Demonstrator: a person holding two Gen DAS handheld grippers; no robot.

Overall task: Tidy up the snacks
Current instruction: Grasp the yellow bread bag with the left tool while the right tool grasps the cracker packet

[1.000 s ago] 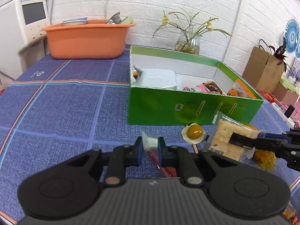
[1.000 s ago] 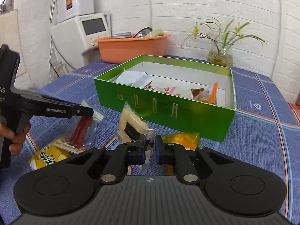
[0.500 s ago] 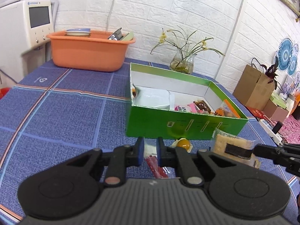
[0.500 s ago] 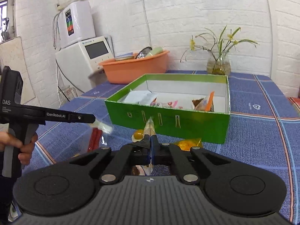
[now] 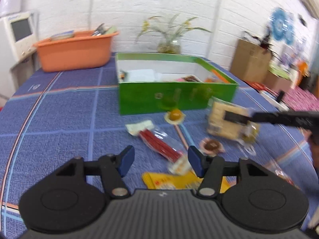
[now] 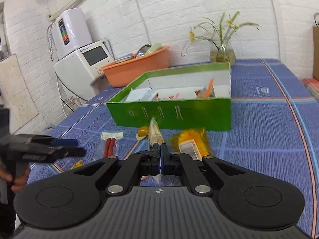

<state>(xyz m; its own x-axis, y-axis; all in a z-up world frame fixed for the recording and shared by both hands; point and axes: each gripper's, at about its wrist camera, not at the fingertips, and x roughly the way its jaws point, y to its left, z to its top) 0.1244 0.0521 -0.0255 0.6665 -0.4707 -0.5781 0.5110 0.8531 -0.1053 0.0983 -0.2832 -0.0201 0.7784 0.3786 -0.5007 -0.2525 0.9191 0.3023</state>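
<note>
The left claw [image 5: 160, 162] hangs spread wide above the red sausage-stick pack [image 5: 159, 145] lying on the blue desk [image 5: 59, 123]. The right claw [image 6: 160, 155] clenches the cracker packet [image 5: 227, 122], near the green box [image 6: 179, 117]. Any print is too blurred to read.

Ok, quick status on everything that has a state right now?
left hand-held gripper: open, empty, above the table
right hand-held gripper: shut on cracker pack
cracker pack: gripped, lifted
green box: open, partly filled
red stick packet: lying flat on the table
yellow candy: on table, before box
</note>
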